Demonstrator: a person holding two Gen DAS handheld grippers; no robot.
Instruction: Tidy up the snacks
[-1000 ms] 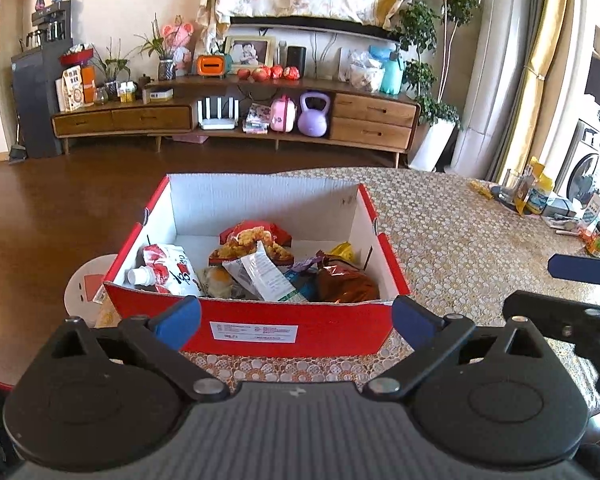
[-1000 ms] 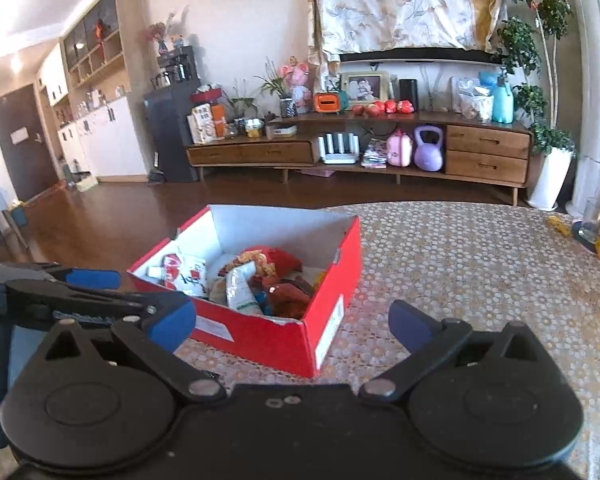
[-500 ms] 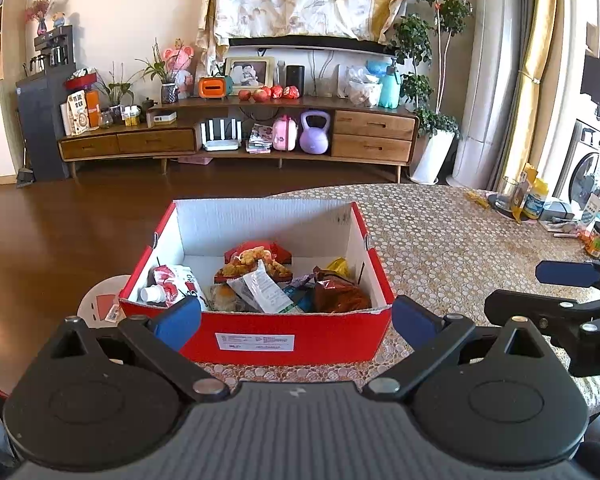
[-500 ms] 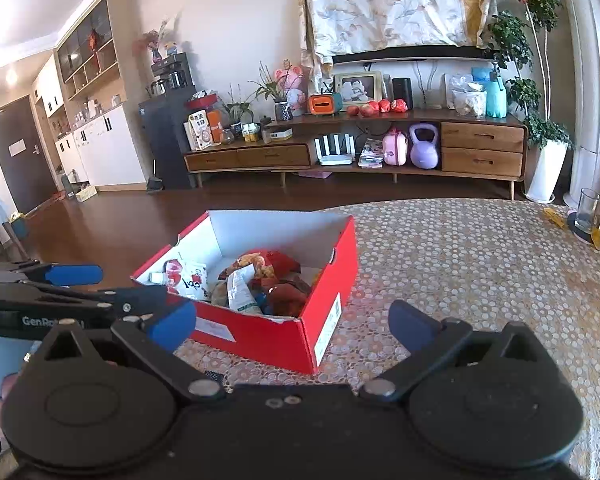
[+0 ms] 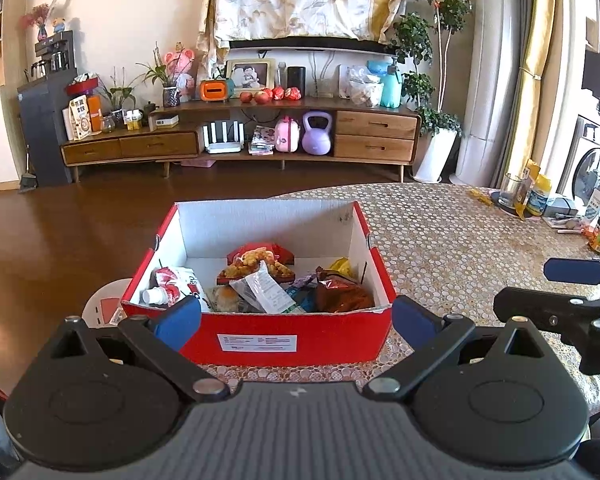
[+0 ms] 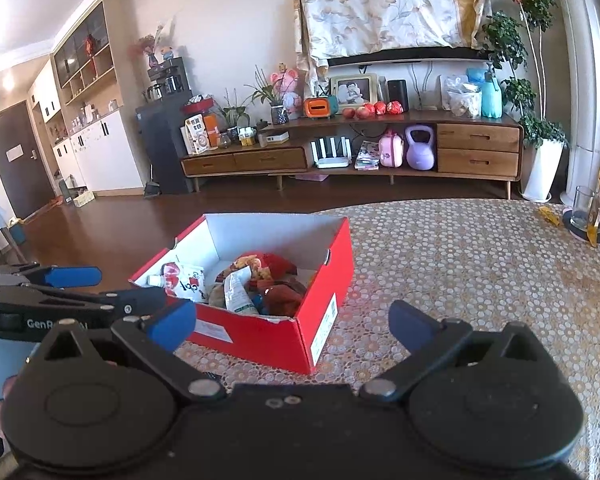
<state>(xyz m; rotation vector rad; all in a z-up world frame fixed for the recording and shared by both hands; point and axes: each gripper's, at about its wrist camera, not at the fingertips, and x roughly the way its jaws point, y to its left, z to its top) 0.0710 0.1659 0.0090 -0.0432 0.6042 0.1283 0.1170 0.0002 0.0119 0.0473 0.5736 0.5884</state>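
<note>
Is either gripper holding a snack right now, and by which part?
Neither. The left gripper and right gripper are both open and empty; the snacks lie in the red box.

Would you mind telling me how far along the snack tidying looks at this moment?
Done, apparently: several snack packets already lie inside the red box, and no loose snacks show on the table near it. In hand: nothing; the left claw and the right claw are both open and empty, short of the box. Left: possibly nothing, though items at the table's far edge are too small to identify.
</note>
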